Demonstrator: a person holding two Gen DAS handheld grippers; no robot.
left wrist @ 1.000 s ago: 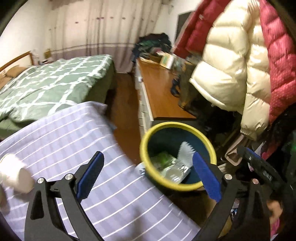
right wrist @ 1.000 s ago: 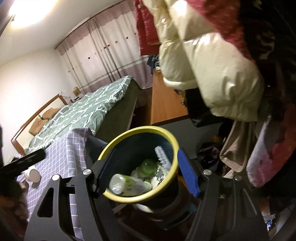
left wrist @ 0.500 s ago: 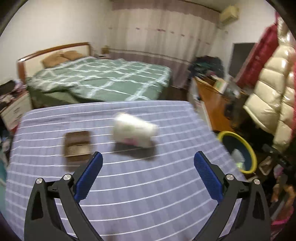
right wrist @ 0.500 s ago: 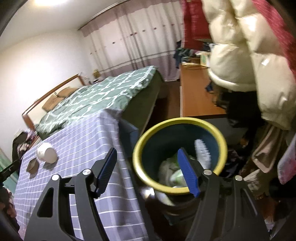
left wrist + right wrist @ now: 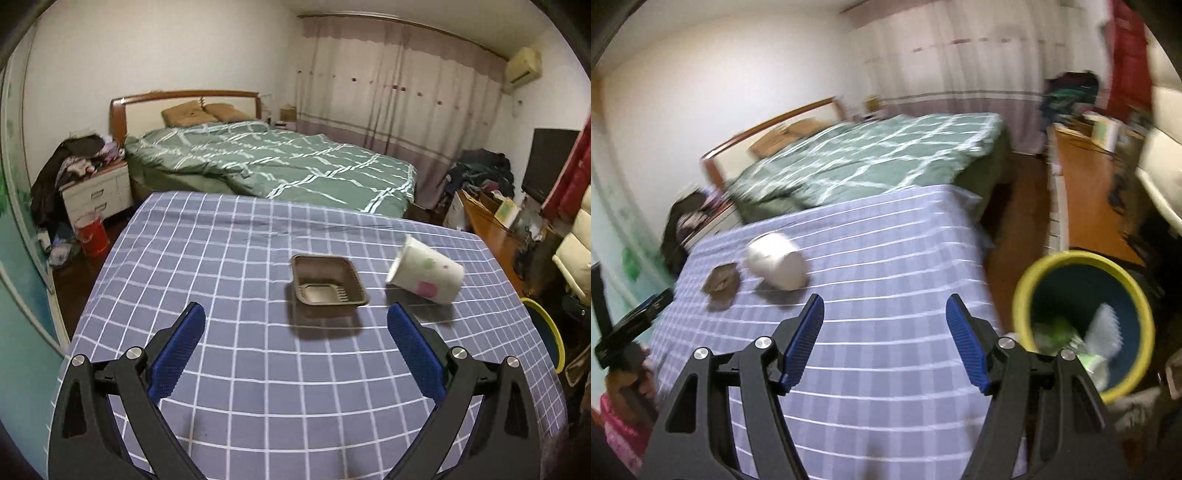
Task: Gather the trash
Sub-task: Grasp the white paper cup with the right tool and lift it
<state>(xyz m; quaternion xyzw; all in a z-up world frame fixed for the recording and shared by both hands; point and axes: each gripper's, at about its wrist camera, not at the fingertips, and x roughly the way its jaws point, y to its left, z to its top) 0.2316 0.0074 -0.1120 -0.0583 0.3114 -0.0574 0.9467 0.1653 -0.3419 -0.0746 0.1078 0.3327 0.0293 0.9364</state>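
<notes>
1. Ahead of my left tongs (image 5: 295, 345) the checked tablecloth (image 5: 207, 266) lies bare from nine to eleven o'clock.
2. At twelve o'clock a brown tray (image 5: 327, 280) sits in the path; at one o'clock a tipped paper cup (image 5: 424, 275) lies just beside it.
3. My right tongs (image 5: 884, 339) have bare cloth straight ahead; the cup and tray lie at ten o'clock.
4. At three o'clock the yellow-rimmed bin (image 5: 1082, 321) stands beside the table edge, mouth unblocked.

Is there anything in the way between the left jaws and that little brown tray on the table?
Nothing visible. Only bare checked tablecloth lies between the open left gripper and the brown tray; the tipped paper cup lies off to its right.
</notes>
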